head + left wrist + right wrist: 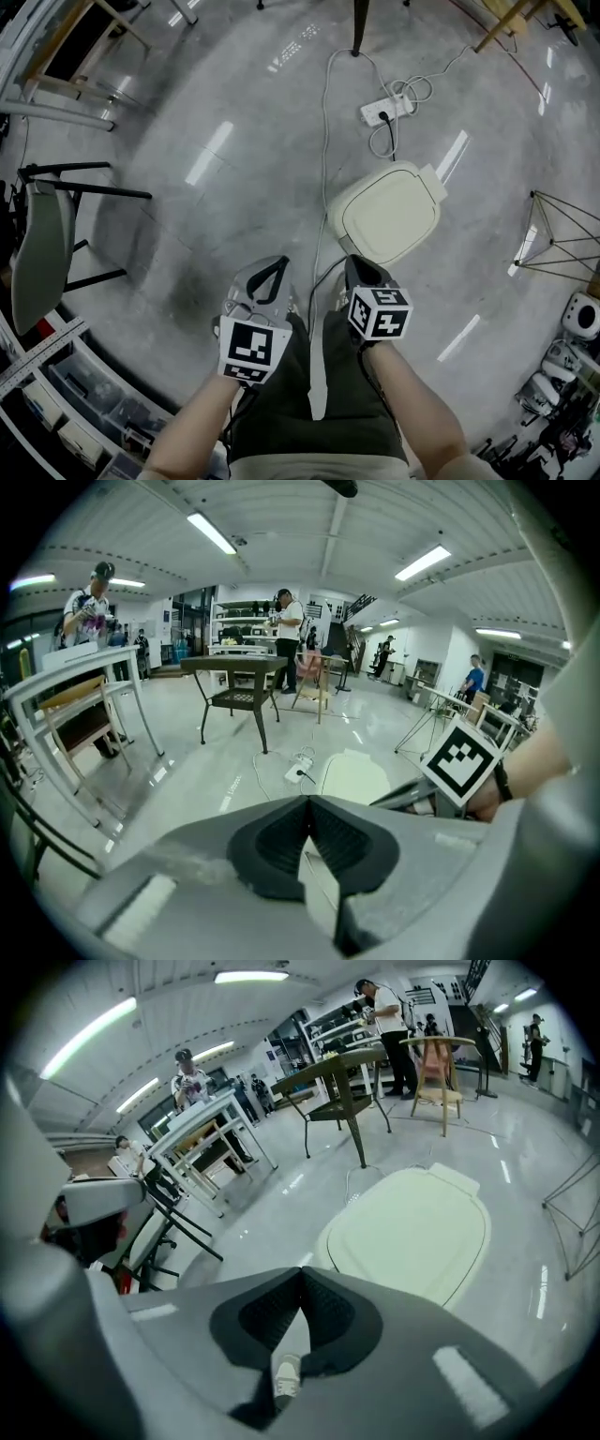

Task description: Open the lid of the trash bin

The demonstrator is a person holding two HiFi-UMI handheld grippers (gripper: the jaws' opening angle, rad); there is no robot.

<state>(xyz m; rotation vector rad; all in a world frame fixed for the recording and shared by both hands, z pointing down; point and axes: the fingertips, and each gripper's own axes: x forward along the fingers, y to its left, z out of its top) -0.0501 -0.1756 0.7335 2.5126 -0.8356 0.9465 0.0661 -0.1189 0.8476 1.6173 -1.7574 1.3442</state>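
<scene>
The work is at the approach, with nothing gripped yet. The right claw (302, 1274) has its jaws pressed together at the tips with nothing between them. It hangs above the floor (216, 216), short of the trash bin (339, 223). The bin's pale lid (408, 1232) lies flat and shut just ahead of and below that claw. The left claw (307, 803) is likewise closed and empty. It sits beside the right one on its left, with the bin ahead of it and off to the right. The hinge tab (433, 178) appears to be on the lid's far side, beyond the right claw, so the free lip is probably the near edge, closest to its tips. The next move, as I judge it, is to part the right claw's jaws or slide a tip under that near lip. The lid would then swing up and away over the hinge. The seam looks thin, so the tip would have to come in low and square. A white cable (325, 141) runs along the floor just left of the right claw, between the two claws, towards a power strip (386, 111) beyond the bin. Both look to be outside the lid's arc. A chair (42, 244) stands well off to the left of the left claw. A wire frame (553, 234) stands well to the right of the right claw, leaving open floor all round the bin.
</scene>
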